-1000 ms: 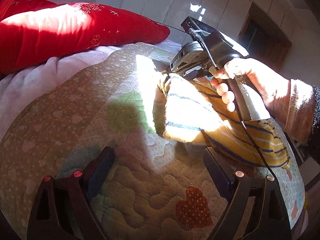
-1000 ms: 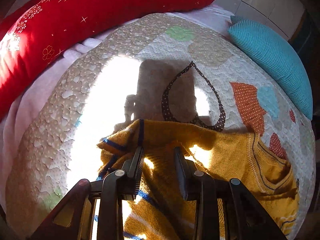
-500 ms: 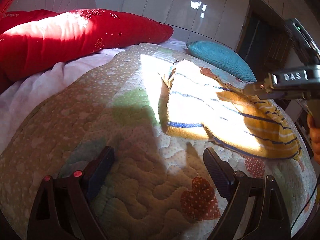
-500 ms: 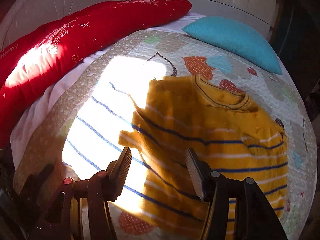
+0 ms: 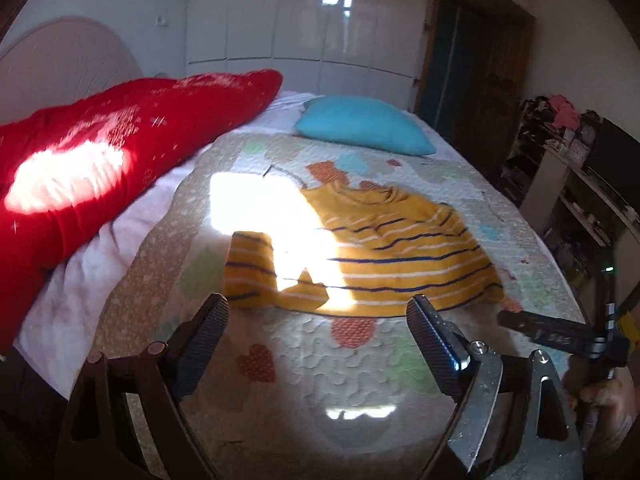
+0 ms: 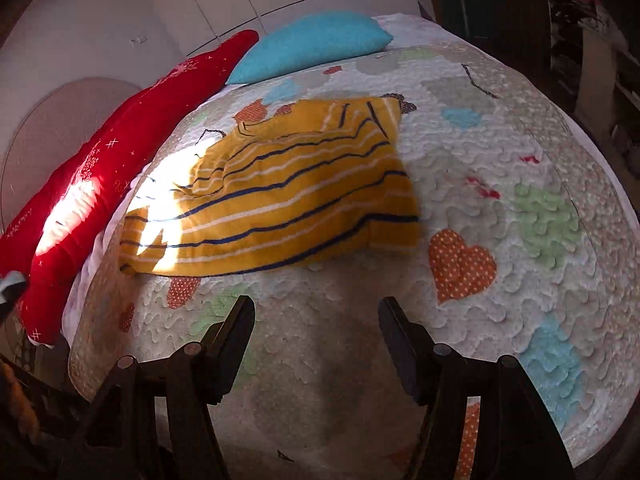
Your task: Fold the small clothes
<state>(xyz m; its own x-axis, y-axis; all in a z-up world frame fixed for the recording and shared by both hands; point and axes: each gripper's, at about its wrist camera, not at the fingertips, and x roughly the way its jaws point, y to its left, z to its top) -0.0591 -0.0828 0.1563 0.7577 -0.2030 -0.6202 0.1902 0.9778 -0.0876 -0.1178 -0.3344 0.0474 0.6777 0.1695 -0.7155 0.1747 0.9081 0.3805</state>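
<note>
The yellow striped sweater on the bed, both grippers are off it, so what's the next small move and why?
Probably bring the left gripper forward to pinch the near hem of the yellow striped sweater. Both grippers are open and empty, the right gripper also short of it, and the sweater lies spread on the quilt with its sleeve sticking out sideways, unfolded.

A quilted bedspread (image 5: 352, 376) with heart patches covers the bed. A long red cushion (image 5: 120, 152) lies along its edge at nine to ten o'clock, a turquoise pillow (image 5: 364, 124) at twelve. A dark doorway (image 5: 472, 76) stands at one o'clock, cluttered shelves (image 5: 576, 184) at three.
</note>
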